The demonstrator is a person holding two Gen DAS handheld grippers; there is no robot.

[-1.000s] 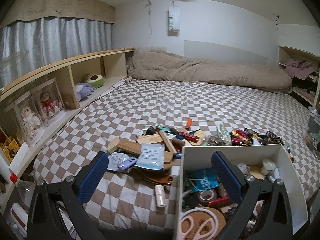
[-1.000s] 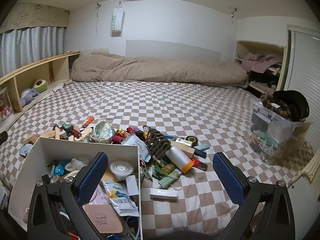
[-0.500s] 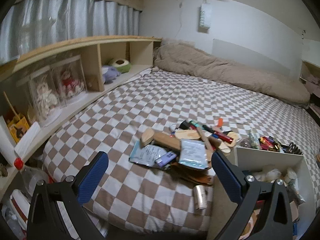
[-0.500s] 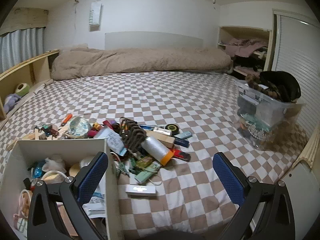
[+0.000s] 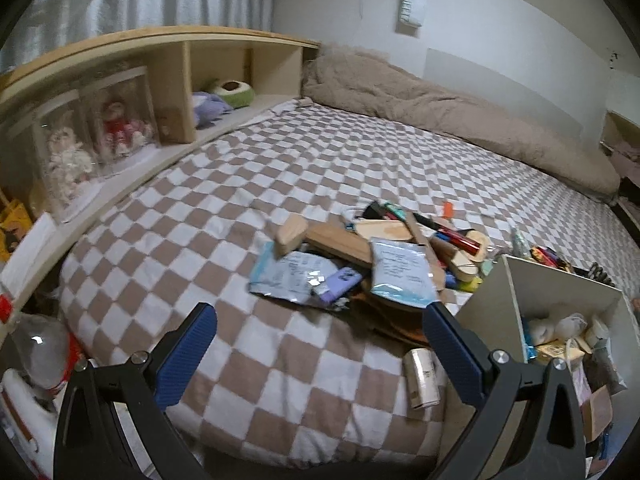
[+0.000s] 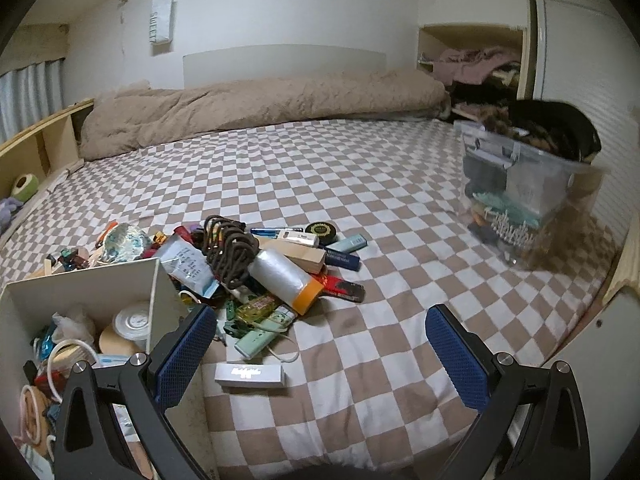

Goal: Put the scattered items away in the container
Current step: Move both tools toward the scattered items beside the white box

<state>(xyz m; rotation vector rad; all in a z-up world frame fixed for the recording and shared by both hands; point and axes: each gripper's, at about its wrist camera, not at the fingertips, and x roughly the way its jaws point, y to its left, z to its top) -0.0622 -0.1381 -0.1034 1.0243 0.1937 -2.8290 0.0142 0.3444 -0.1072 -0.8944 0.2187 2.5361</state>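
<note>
Wall hanging (image 6: pixel 161 19): vertical lettering, reads "SWEET"; same hanging (image 5: pixel 414 6) in left wrist view, letters blurred.
Pale blue packet (image 5: pixel 401 273): printed lines, too small to read.
Round black tin (image 6: pixel 321 229): yellow print, illegible.
White packet (image 6: pixel 189 263): print, illegible.

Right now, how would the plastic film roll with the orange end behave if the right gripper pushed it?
The film roll is a cylinder lying on its side, so it would probably roll. It rests atop clutter, so neighbours may shift. Its wrap looks smooth, possibly slippery.
</note>
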